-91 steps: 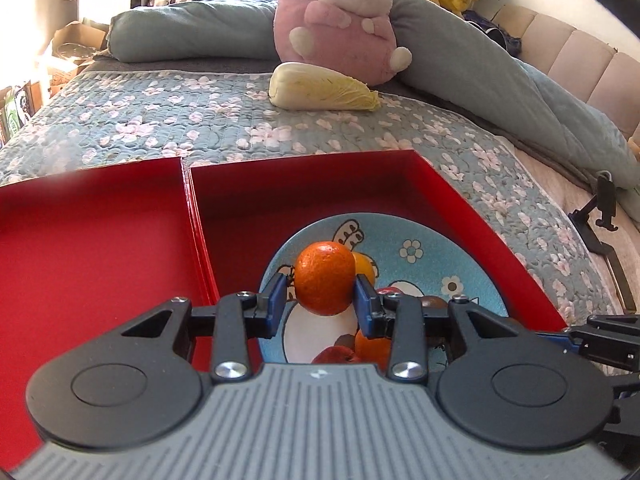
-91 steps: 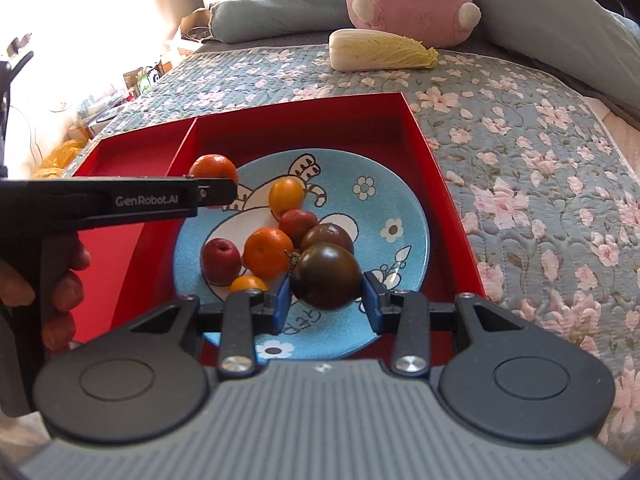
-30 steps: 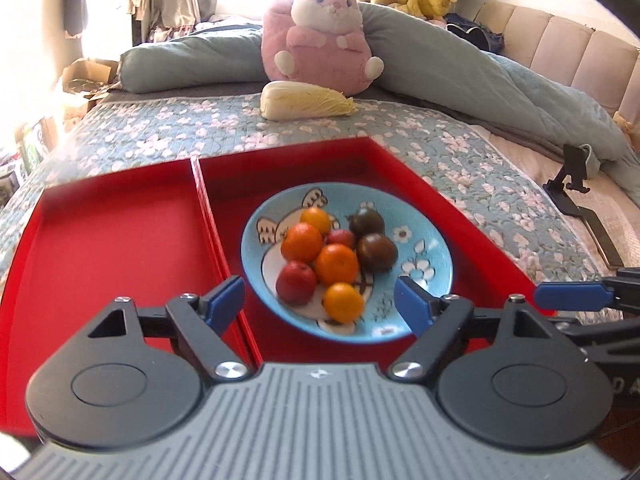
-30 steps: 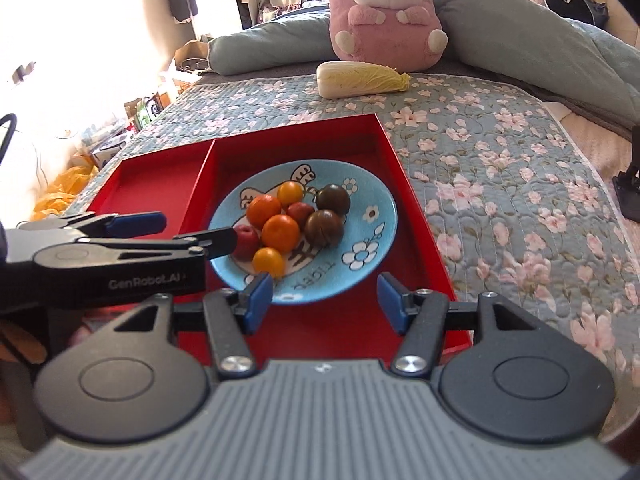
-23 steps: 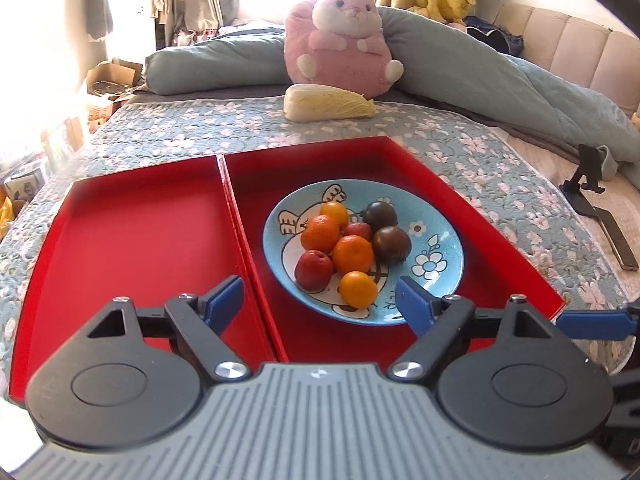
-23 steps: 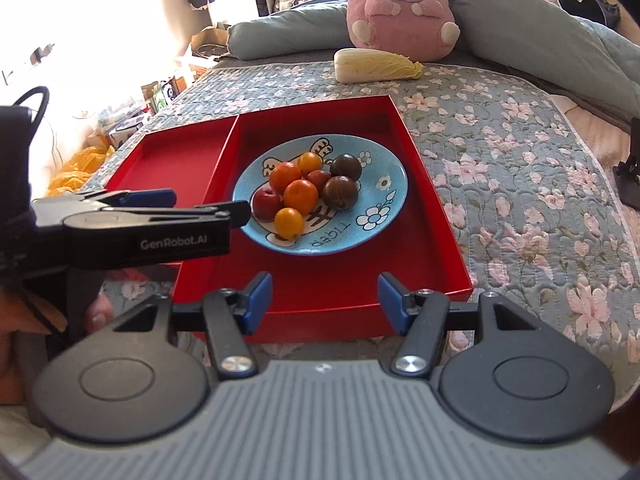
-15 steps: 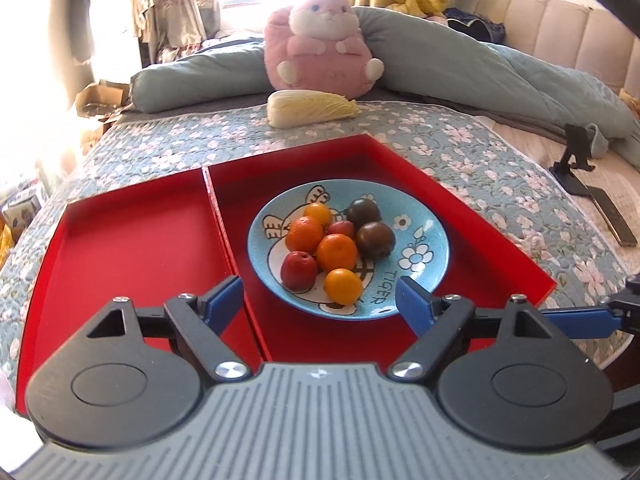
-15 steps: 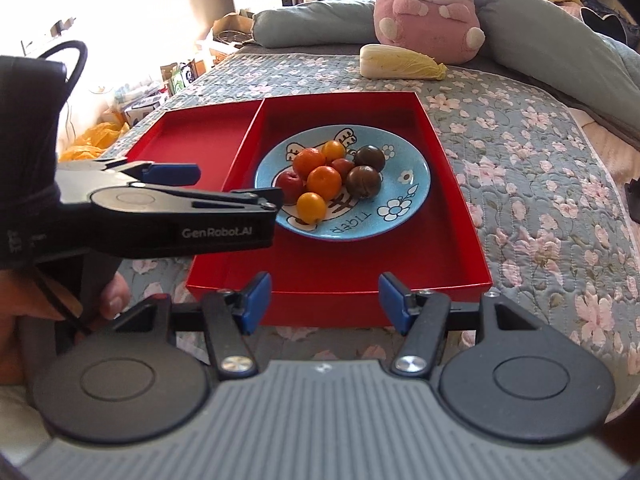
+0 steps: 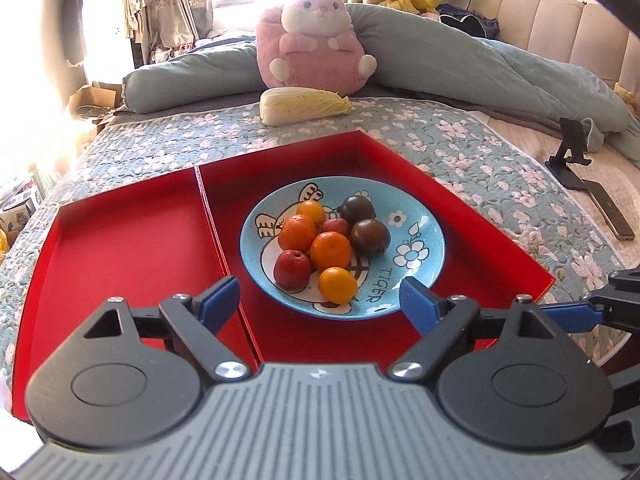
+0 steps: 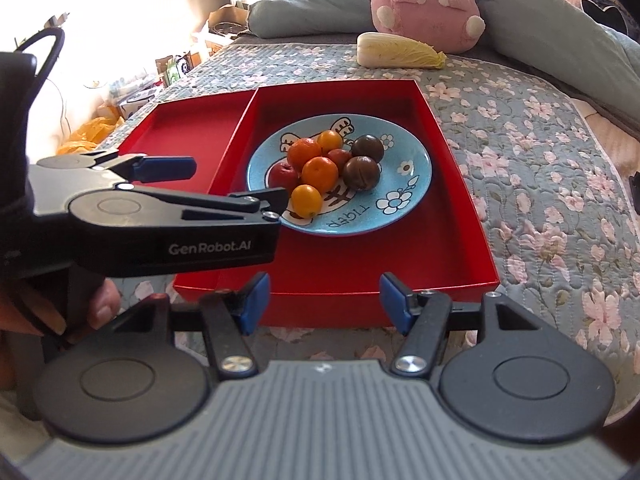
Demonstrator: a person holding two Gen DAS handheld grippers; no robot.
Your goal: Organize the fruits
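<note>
Fruits [image 9: 328,246] sit clustered on the blue plate [image 9: 424,236] in the right red tray [image 9: 472,216]; left tray [image 9: 120,248] adjoins it; left gripper [image 9: 318,300] and right gripper [image 10: 324,296] both gape wide, holding nothing, short of the plate.

Glossy glazed plate [image 9: 424,236] on a smooth matt red tray [image 9: 120,240] — quilted cloth bedspread [image 9: 460,148] beneath.
</note>
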